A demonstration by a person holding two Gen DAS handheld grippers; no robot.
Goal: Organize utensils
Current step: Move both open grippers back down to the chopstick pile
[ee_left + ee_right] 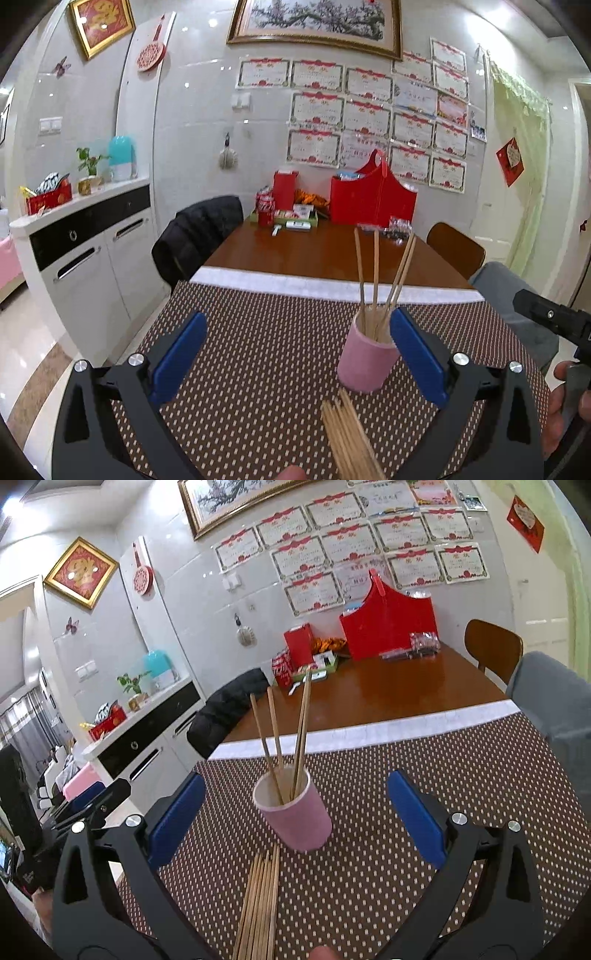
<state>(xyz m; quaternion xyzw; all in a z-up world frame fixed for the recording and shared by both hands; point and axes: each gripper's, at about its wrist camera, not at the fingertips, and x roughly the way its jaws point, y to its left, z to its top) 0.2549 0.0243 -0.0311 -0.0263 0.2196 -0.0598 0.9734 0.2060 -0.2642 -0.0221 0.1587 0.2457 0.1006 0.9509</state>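
A pink cup (295, 812) stands upright on the brown dotted placemat (406, 812) that covers the near end of the wooden counter (399, 690). Four wooden chopsticks (275, 731) stand in it, leaning apart, their tops fanned out above the rim. Just in front of the cup, a loose bundle of chopsticks (260, 897) lies flat on the placemat, its far ends close to the cup's base.

The left gripper (297, 356) hovers above the placemat with its jaws spread wide and nothing between them; its right blue pad sits just beside the pink cup (365, 354), and the flat bundle (351, 439) lies below, near the cup's foot. The right gripper (295, 821) also has its jaws wide apart and holds nothing, with the cup framed between its two blue pads, clear of both.

At the far end of the counter are a red basket (391, 624), a red box (299, 644), a red drinks can (266, 211) and a green tray (284, 218) of small packets.
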